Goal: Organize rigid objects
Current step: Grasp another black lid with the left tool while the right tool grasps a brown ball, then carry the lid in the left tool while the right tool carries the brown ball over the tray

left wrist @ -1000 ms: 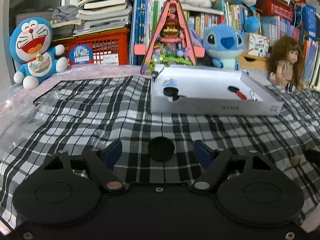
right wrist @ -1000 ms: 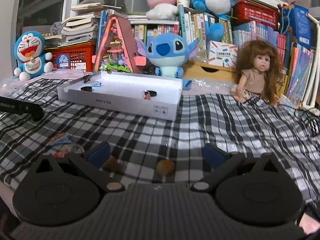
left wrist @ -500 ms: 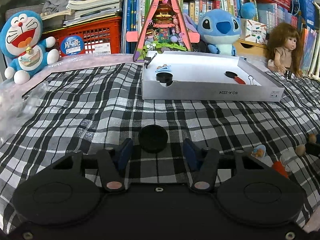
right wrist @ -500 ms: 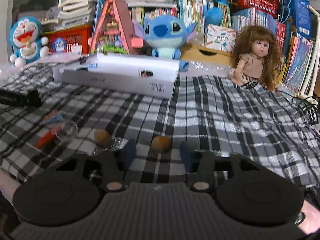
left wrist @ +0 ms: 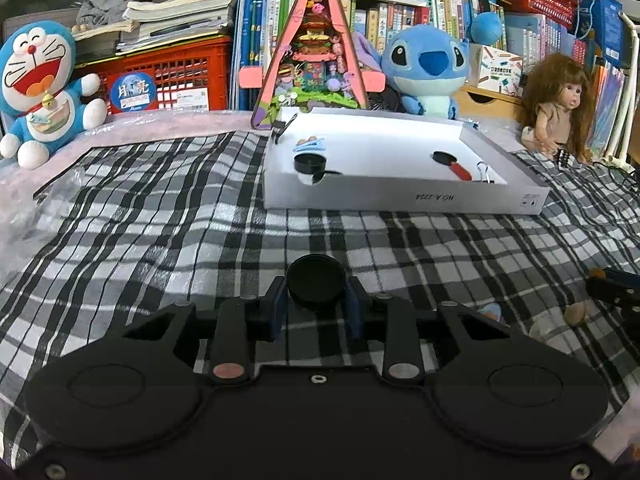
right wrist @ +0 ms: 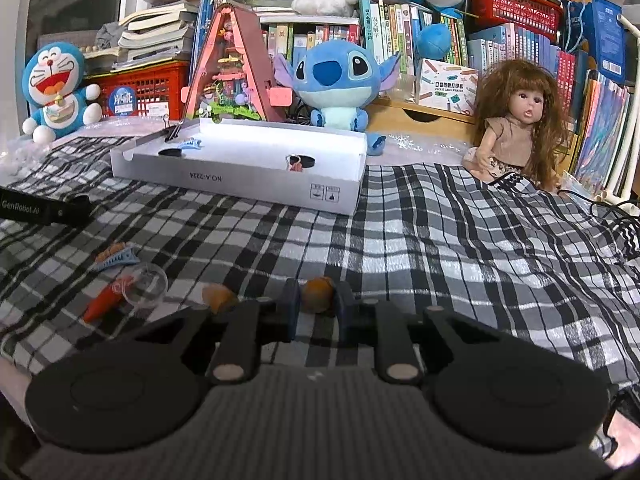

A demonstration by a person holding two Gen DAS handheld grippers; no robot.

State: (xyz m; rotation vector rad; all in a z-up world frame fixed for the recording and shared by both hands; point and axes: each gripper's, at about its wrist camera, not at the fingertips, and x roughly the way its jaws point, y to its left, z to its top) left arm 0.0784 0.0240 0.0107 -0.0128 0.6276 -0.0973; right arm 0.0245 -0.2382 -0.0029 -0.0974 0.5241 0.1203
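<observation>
Left gripper (left wrist: 316,304): its jaws had just been closing, and a black round cap (left wrist: 316,286) was pinched between the blue pads, which were pressed against its two sides. The cap's lower edge was hidden behind the gripper body.
Right gripper (right wrist: 317,307): its jaws had likewise just been closing; a small brown nut-like piece (right wrist: 317,299) was caught between the pads. Whether both pads were pressed on it could not be fully made out, as its lower half was covered by the fingers.
Second brown piece (right wrist: 219,297): it was seen just left of the right gripper's left finger, partly cut off by the gripper arm.
Clear cup (right wrist: 145,283): it was lying on its side further left of the right gripper, with an orange carrot-shaped toy (right wrist: 107,298) reaching into its mouth.
Blue hair clip (right wrist: 116,257): it was lying beyond the cup, ahead and left of the right gripper.
White tray box (left wrist: 404,196): it was seen well ahead of both grippers on the checked cloth (left wrist: 160,216). Several small things were lying in it: a black round piece, a blue clip, a red-handled item and a binder clip. Its floor was mostly hidden by the near wall in the right wrist view.
Other gripper's tip (left wrist: 612,286): only a dark corner was seen at the right edge of the left wrist view; its pads were cut off.
Background: plush toys, a doll (right wrist: 516,128) and books were ranged behind the box.
</observation>
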